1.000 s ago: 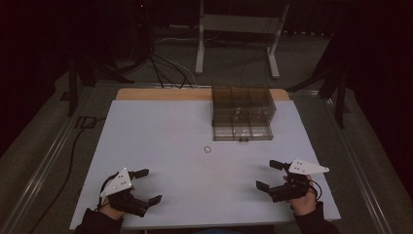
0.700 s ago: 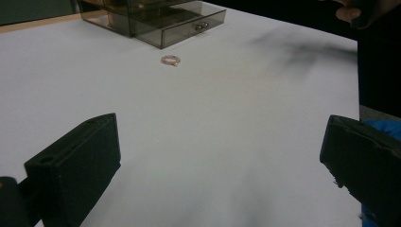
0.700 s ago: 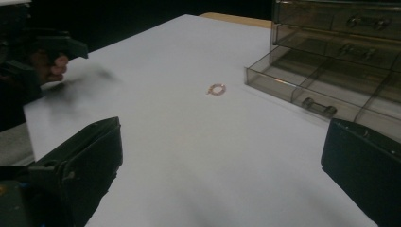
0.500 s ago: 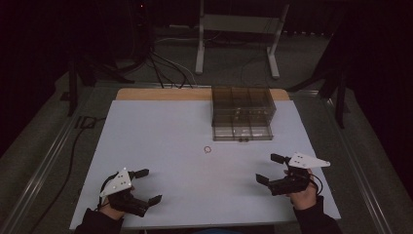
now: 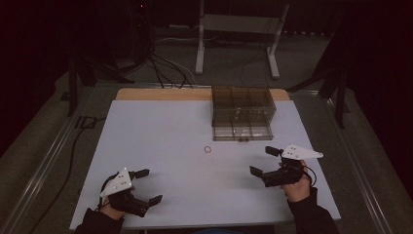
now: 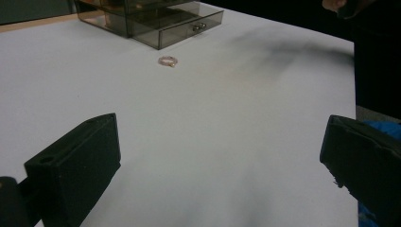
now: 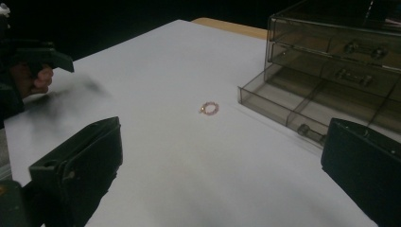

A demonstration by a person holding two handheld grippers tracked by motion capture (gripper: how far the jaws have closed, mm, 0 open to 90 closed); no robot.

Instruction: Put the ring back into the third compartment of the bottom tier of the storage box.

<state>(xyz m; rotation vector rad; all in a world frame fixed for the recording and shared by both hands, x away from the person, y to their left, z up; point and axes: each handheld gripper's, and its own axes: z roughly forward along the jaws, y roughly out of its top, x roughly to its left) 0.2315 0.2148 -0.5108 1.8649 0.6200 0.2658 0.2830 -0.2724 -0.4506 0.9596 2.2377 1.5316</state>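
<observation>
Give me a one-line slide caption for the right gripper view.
Right gripper, fingers open, faces a small beaded ring on the white table beside a smoked drawer box, bottom drawer pulled out.

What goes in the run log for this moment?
left gripper: open, empty | right gripper: open, empty | bracelet: on table, untouched | bottom drawer: open

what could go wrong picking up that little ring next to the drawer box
1. The ring is tiny and lies flat on the smooth white table; the right tongs, wide open, may push it away rather than pinch it.
2. The bottom drawer of the smoky drawer box is pulled open just beside the ring, so the approaching tongs could knock its front edge.
</observation>
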